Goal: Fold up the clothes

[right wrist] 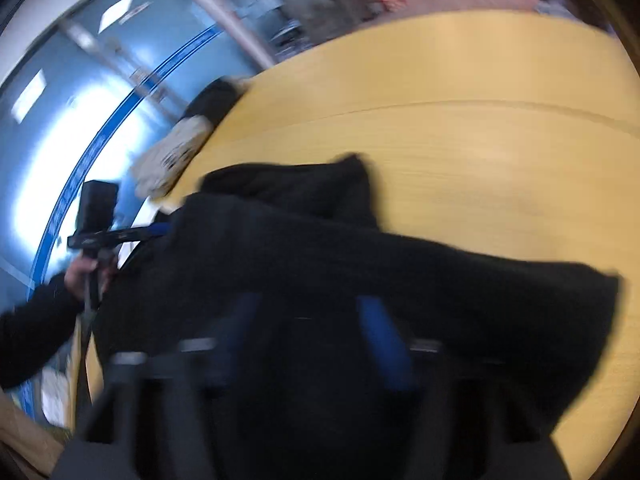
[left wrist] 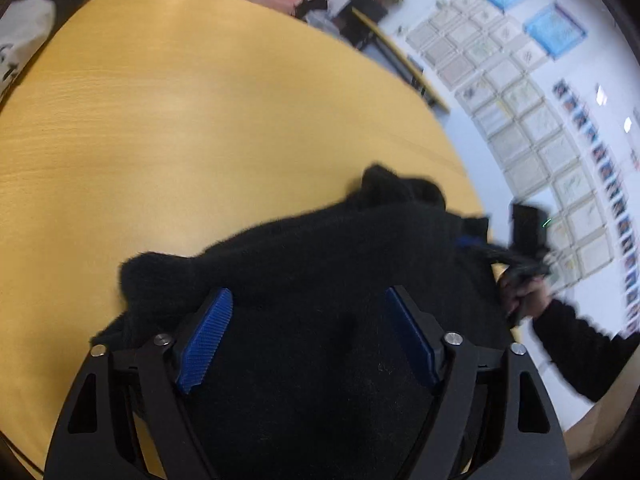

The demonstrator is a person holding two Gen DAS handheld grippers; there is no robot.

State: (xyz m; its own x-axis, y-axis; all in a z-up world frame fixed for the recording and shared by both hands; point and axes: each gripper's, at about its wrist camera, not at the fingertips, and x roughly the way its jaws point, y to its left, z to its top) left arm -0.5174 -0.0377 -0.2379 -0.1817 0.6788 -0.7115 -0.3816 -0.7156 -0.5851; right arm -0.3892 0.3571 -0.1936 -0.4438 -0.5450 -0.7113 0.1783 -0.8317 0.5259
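Observation:
A black fuzzy garment (left wrist: 320,264) lies bunched on the yellow wooden table (left wrist: 180,120). My left gripper (left wrist: 308,300) is open, its blue pads (left wrist: 208,336) spread wide just over the garment's near part. My right gripper (right wrist: 312,304) is also open over the same garment (right wrist: 360,256), though that view is blurred. The right gripper and the hand holding it show at the garment's right edge in the left wrist view (left wrist: 520,248). The left gripper shows at the garment's left edge in the right wrist view (right wrist: 116,236).
A white and black cloth item (right wrist: 172,156) lies at the table's far left edge, also in the left wrist view (left wrist: 24,40). A wall with framed pictures (left wrist: 520,100) stands beyond the table's right edge.

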